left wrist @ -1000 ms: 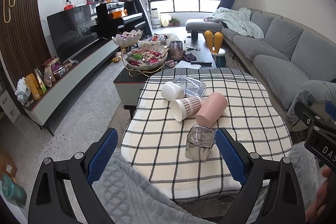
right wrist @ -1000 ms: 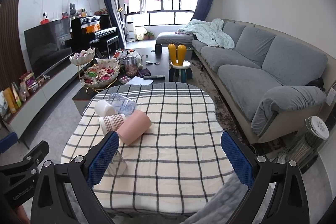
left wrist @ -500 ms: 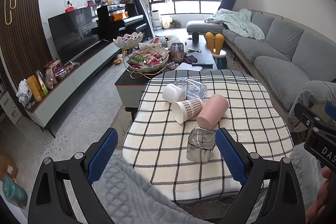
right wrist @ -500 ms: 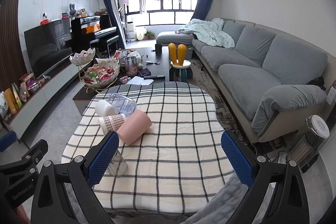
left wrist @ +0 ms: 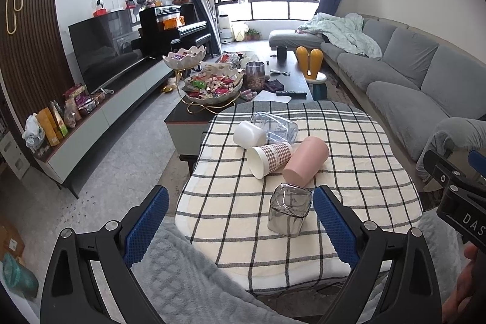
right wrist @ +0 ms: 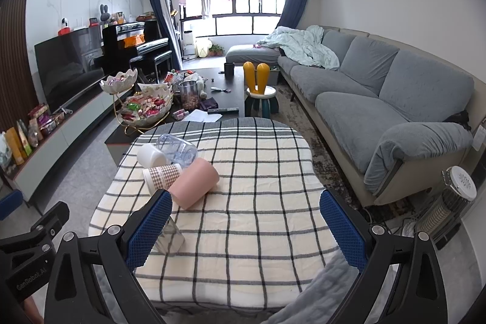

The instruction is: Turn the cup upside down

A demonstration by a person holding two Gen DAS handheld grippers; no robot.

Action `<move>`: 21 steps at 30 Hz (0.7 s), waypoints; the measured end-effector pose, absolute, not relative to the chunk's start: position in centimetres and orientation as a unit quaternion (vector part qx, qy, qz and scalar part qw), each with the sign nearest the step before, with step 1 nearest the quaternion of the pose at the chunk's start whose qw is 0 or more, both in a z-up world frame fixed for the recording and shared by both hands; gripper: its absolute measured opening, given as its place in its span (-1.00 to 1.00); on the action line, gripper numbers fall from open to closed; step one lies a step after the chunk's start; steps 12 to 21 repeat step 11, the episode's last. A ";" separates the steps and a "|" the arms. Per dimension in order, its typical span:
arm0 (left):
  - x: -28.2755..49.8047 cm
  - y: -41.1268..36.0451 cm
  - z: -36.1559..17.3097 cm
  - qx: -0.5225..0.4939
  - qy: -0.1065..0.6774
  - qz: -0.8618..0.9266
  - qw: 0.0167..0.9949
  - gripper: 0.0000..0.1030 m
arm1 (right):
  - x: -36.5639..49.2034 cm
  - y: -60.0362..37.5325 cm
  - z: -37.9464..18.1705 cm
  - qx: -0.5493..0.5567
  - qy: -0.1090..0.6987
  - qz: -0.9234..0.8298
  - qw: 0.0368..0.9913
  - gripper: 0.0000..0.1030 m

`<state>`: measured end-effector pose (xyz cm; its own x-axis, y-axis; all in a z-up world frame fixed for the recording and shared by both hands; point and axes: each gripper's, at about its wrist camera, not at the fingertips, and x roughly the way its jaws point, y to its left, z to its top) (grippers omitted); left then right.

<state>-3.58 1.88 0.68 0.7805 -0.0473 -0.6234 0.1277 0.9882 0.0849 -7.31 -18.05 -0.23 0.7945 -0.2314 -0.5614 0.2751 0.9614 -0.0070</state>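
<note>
- Living room setup: grey sofa [right wrist: 379, 87] along the right wall, TV [left wrist: 103, 50] and a piano [left wrist: 173, 26] on the left, dark coffee table [right wrist: 224, 93] stacked with snack bowls behind the work spot.
- Small table [right wrist: 243, 202] with a black-and-white checked cloth sits front and center.
- Smoky clear glass cup [left wrist: 290, 211] stands mouth-down near the front edge, just in front of the pink cup [left wrist: 305, 164].
- Pink cup lies on its side, touching the plaid paper cup [left wrist: 268, 158], which is also tipped over with its mouth facing left.
- Behind those, a white cup [left wrist: 249, 134] and a clear plastic cup [left wrist: 278, 128] lie on their sides too, bunched together.
- Left tool [left wrist: 241, 226] is spread wide and holding nothing; the glass cup sits near its right finger, not touching as far as I can tell.
- Right tool [right wrist: 244, 230] is also wide apart and empty, hovering over the near end of the table.
</note>
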 end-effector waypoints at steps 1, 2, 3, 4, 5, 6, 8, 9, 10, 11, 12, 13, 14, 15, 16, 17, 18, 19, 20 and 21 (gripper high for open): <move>-3.6 1.9 0.7 0.061 0.328 -0.046 0.942 0.89 | -7.3 -18.1 -0.2 0.038 0.291 -0.134 0.947 0.91; -3.6 1.9 0.7 0.060 0.328 -0.046 0.941 0.89 | -7.3 -18.0 -0.2 0.037 0.292 -0.133 0.946 0.90; -3.6 1.8 0.7 0.059 0.329 -0.046 0.941 0.89 | -7.3 -18.1 -0.2 0.038 0.292 -0.133 0.946 0.90; -3.6 1.8 0.6 0.058 0.330 -0.046 0.941 0.89 | -7.3 -18.0 -0.2 0.038 0.293 -0.134 0.946 0.91; -3.6 1.8 0.6 0.059 0.330 -0.046 0.941 0.89 | -7.4 -18.0 -0.2 0.038 0.294 -0.134 0.946 0.91; -3.6 1.8 0.6 0.059 0.330 -0.044 0.941 0.89 | -7.3 -18.0 -0.2 0.038 0.293 -0.134 0.946 0.90; -3.5 1.8 0.5 0.059 0.329 -0.040 0.941 0.89 | -7.4 -18.0 -0.2 0.037 0.293 -0.134 0.946 0.91; -3.5 1.9 0.5 0.059 0.329 -0.039 0.942 0.89 | -7.4 -18.0 -0.2 0.038 0.293 -0.134 0.946 0.91; -3.5 1.9 0.4 0.058 0.331 -0.040 0.941 0.89 | -7.4 -18.0 -0.2 0.038 0.293 -0.134 0.946 0.91; -3.4 1.9 0.4 0.058 0.332 -0.040 0.941 0.89 | -7.4 -18.1 -0.2 0.038 0.293 -0.134 0.946 0.91; -3.4 1.9 0.4 0.058 0.332 -0.040 0.941 0.89 | -7.4 -18.1 -0.2 0.038 0.293 -0.134 0.946 0.91; -3.4 1.9 0.4 0.058 0.332 -0.040 0.941 0.89 | -7.4 -18.1 -0.2 0.038 0.293 -0.134 0.946 0.91; -3.4 1.9 0.4 0.058 0.332 -0.040 0.941 0.89 | -7.4 -18.1 -0.2 0.038 0.293 -0.134 0.946 0.91; -3.4 1.9 0.4 0.058 0.332 -0.040 0.941 0.89 | -7.4 -18.1 -0.2 0.038 0.293 -0.134 0.946 0.91; -3.4 1.9 0.4 0.058 0.332 -0.040 0.941 0.89 | -7.4 -18.1 -0.2 0.038 0.293 -0.134 0.946 0.91; -3.4 1.9 0.4 0.058 0.332 -0.040 0.941 0.89 | -7.4 -18.1 -0.2 0.038 0.293 -0.134 0.946 0.91; -3.4 1.9 0.4 0.058 0.332 -0.040 0.941 0.89 | -7.4 -18.1 -0.2 0.038 0.293 -0.134 0.946 0.91; -3.4 1.9 0.4 0.058 0.332 -0.040 0.941 0.89 | -7.4 -18.1 -0.2 0.038 0.293 -0.134 0.946 0.91; -3.4 1.9 0.4 0.058 0.332 -0.040 0.941 0.89 | -7.4 -18.1 -0.2 0.038 0.293 -0.134 0.946 0.91; -3.4 1.9 0.4 0.058 0.332 -0.040 0.941 0.89 | -7.4 -18.1 -0.2 0.038 0.293 -0.134 0.946 0.91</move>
